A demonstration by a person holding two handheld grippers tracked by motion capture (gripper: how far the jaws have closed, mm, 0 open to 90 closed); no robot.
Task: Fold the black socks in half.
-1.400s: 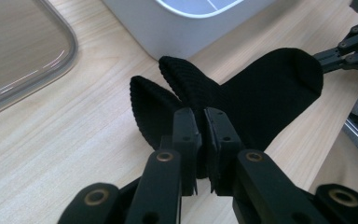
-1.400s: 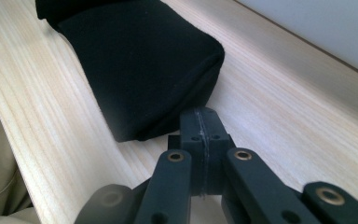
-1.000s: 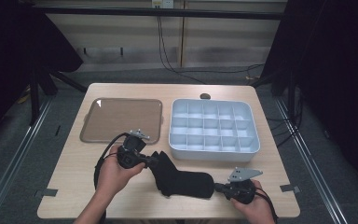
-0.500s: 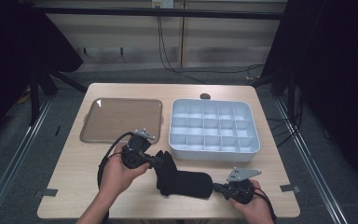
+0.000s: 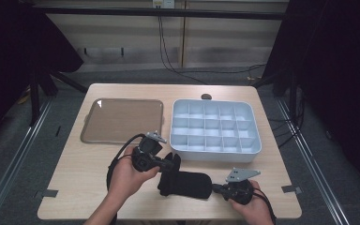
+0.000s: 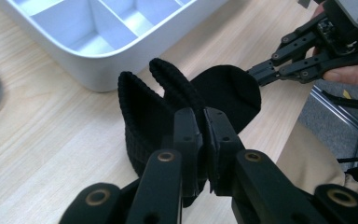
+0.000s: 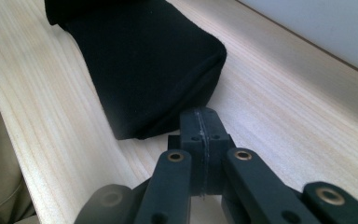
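While the left gripper [image 6: 204,140] pinches the ribbed cuff of the black sock [image 6: 158,107], lifting it off the table [image 5: 84,183], the right gripper [image 7: 200,135] sits closed and empty just beside the toe. Cuff ribbing reads in the left gripper view; high view places the sock below the white divided tray [image 5: 215,129], brown tray [image 5: 122,119] well left. No readable labels.

text: none legible | labels: none | numbers: none | signs: none
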